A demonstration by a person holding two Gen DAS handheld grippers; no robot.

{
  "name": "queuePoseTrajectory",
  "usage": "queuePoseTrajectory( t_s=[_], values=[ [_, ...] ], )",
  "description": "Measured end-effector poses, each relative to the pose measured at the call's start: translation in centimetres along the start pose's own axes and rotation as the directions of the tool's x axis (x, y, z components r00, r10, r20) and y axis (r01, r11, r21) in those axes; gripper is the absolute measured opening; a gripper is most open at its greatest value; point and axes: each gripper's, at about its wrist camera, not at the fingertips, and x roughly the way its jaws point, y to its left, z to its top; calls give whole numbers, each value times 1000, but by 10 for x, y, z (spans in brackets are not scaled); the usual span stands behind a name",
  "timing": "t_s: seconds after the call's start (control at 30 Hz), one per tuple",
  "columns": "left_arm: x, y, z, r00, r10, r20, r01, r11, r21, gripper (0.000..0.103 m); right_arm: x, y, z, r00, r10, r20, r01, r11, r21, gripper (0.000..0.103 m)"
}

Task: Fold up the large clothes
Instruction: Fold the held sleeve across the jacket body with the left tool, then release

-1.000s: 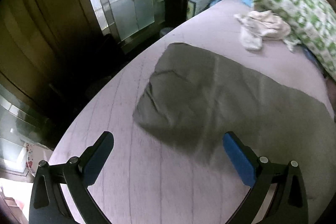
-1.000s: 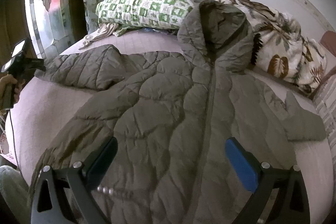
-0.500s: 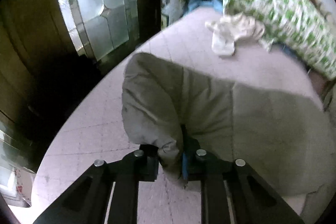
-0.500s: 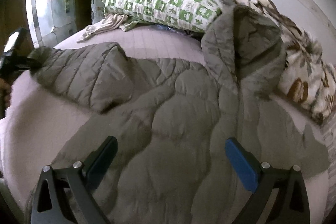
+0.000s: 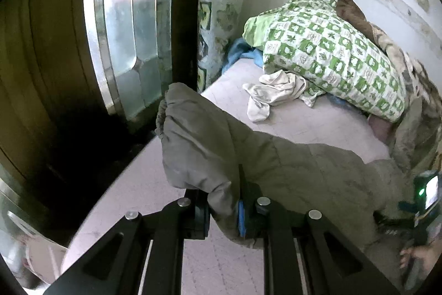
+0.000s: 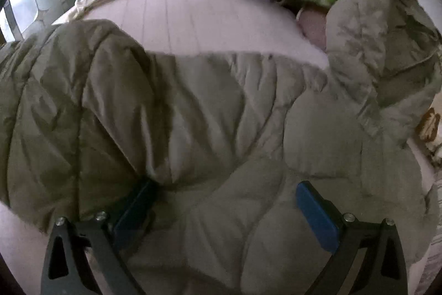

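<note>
Left gripper [image 5: 223, 214]: jaws clenched on a fold of the olive-grey quilted puffer jacket's sleeve [image 5: 199, 145], the cloth pinched between the black pad and the blue pad, the elastic cuff end raised ahead of the jaws and hanging to their left. Past that cuff, a dark wooden door with a frosted glass pane [image 5: 129, 26]. Beyond the jaws, the pale pink bed sheet [image 5: 309, 126] carries a crumpled cream cloth [image 5: 273, 96] and, right of it, a green-and-white patterned pillow [image 5: 331, 51]. Far right of the jaws, the other handheld unit's lit screen [image 5: 429, 191] and a person's fingers [image 5: 417, 256]. Right gripper [image 6: 225, 208]: jaws released, spread wide, the quilted jacket body [image 6: 221, 129] lying flat on the bed between and ahead of them, left pad against the sleeve fold; the hood [image 6: 381, 46] lies ahead to the right.
</note>
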Motion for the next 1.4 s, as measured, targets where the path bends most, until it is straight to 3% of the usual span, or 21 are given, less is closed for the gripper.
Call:
queuePoseTrajectory(
  t_s=[0.13,0.33,0.67,1.07,1.4],
  values=[
    [-16,-11,0,1000,12,24,-13,999,38,16,-29,-15,-4,998,57,30,-58,998,37,103],
    [-49,-38,-2,998,5,68,-10,997,77,15,-75,-46,-32,995,58,85,-64,995,72,103],
    [-97,-121,-11,991,-107,84,91,981,172,14,-121,-110,-85,993,5,121,-19,993,116,103],
    [-135,-265,-47,960,-279,26,255,908,332,14,-151,-196,-152,990,-27,139,-6,974,228,103],
    [-137,-369,-85,944,-323,-64,319,850,419,14,-155,-257,-209,989,-49,138,3,948,318,103]
  ],
)
